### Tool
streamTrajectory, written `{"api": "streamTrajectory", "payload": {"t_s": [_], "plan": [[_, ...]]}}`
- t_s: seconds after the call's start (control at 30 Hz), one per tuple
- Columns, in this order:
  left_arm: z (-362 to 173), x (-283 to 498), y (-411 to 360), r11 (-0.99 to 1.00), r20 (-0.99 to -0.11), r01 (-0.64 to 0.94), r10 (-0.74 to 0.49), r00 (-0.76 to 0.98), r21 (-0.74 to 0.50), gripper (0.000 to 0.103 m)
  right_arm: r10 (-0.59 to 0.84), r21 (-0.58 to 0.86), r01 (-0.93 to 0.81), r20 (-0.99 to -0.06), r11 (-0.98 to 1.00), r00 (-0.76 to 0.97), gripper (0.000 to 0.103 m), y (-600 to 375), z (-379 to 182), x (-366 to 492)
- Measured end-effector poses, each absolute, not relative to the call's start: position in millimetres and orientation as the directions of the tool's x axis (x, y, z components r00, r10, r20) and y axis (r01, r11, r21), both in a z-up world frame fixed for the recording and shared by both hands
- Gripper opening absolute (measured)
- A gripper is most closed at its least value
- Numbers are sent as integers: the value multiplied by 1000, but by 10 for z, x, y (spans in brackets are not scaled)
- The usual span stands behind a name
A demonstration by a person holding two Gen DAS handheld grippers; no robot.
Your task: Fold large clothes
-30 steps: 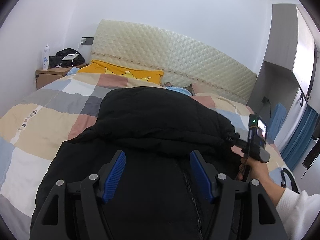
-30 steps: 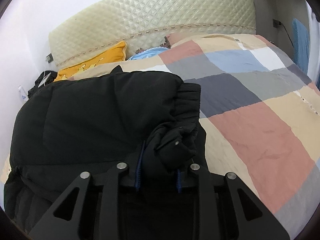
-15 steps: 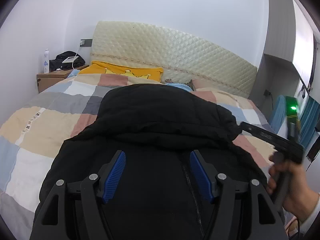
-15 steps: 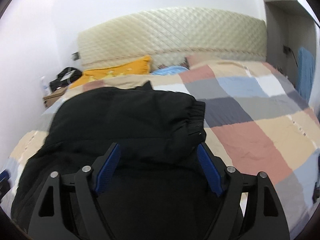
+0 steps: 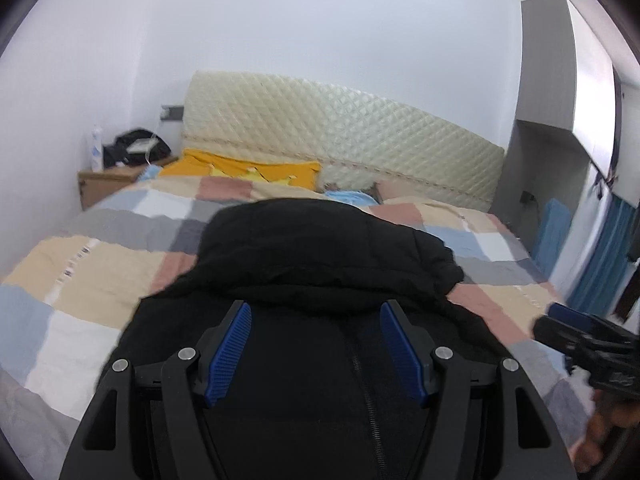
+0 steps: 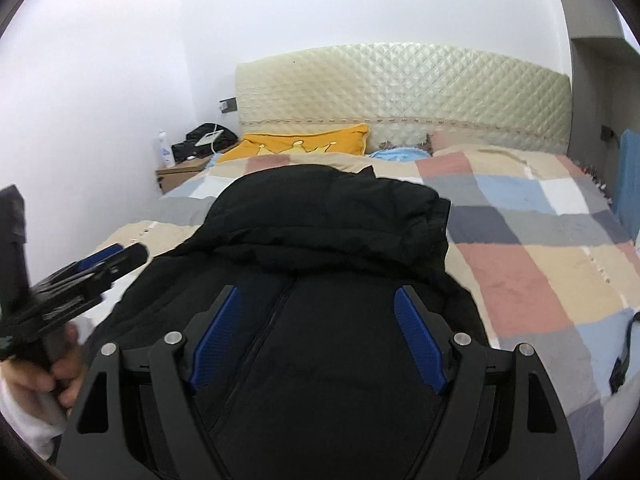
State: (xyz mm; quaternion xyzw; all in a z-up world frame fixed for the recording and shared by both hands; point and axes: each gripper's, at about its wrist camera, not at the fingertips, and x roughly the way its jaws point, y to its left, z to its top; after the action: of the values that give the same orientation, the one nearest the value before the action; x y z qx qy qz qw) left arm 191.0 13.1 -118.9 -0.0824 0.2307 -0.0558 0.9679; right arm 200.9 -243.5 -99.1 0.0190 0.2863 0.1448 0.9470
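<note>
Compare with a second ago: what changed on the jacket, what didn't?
The right gripper let go of the black jacket fold it was pinching and drew back, jaws now wide and empty. The left gripper stayed open and empty. The jacket stays folded on the patchwork bedspread.

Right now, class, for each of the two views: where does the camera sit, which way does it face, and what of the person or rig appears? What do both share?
Left wrist: sits on the left gripper, facing the headboard over the black jacket; its blue fingers show, the right gripper at right.
Right wrist: sits on the right gripper, facing likewise; the left gripper and hand show at left.
Shared: jacket, checked quilt, yellow pillow.
</note>
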Motion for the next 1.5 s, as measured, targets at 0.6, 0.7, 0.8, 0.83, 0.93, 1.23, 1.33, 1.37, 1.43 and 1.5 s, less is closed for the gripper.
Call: {"api": "streamTrajectory", "payload": {"t_s": [0.6, 0.7, 0.8, 0.83, 0.93, 1.23, 1.33, 1.37, 1.43, 1.5], "plan": [[-1417, 2171, 445, 936, -511, -28, -165, 844, -350, 67, 360, 423, 223, -892, 878, 274, 79, -4172, -2520, 2435], [-1423, 2177, 467, 935, -509, -24, -171, 844, -353, 67, 523, 553, 308, -833, 774, 182, 79, -4136, -2849, 2409], [-1453, 2182, 512, 938, -496, -33, -153, 855, -345, 67, 554, 573, 289, -818, 767, 154, 85, -3992, -2893, 2452], [-1481, 2203, 544, 935, -501, -39, -154, 851, -352, 67, 560, 578, 278, -815, 767, 149, 89, -3948, -2881, 2457], [-1559, 2265, 639, 919, -532, -62, -170, 830, -390, 67, 602, 623, 244, -782, 743, 162, 90, -3859, -2782, 2428], [-1568, 2243, 675, 918, -563, -73, -174, 808, -389, 67, 573, 597, 96, -796, 797, 194, 50, -3635, -2521, 2332], [-1516, 2249, 743, 891, -581, -49, -252, 774, -451, 67, 570, 596, 77, -792, 799, 218, 26, -3683, -2470, 2308], [-1476, 2274, 767, 887, -595, -37, -276, 755, -459, 67, 564, 591, 64, -793, 804, 230, 23, -3675, -2446, 2314], [-1377, 2293, 871, 876, -608, -31, -308, 731, -481, 67, 554, 576, 21, -796, 817, 243, 19, -3607, -2386, 2315], [-1261, 2302, 1027, 856, -611, -10, -361, 705, -517, 67, 554, 573, -5, -792, 820, 257, 17, -3591, -2342, 2307]]}}
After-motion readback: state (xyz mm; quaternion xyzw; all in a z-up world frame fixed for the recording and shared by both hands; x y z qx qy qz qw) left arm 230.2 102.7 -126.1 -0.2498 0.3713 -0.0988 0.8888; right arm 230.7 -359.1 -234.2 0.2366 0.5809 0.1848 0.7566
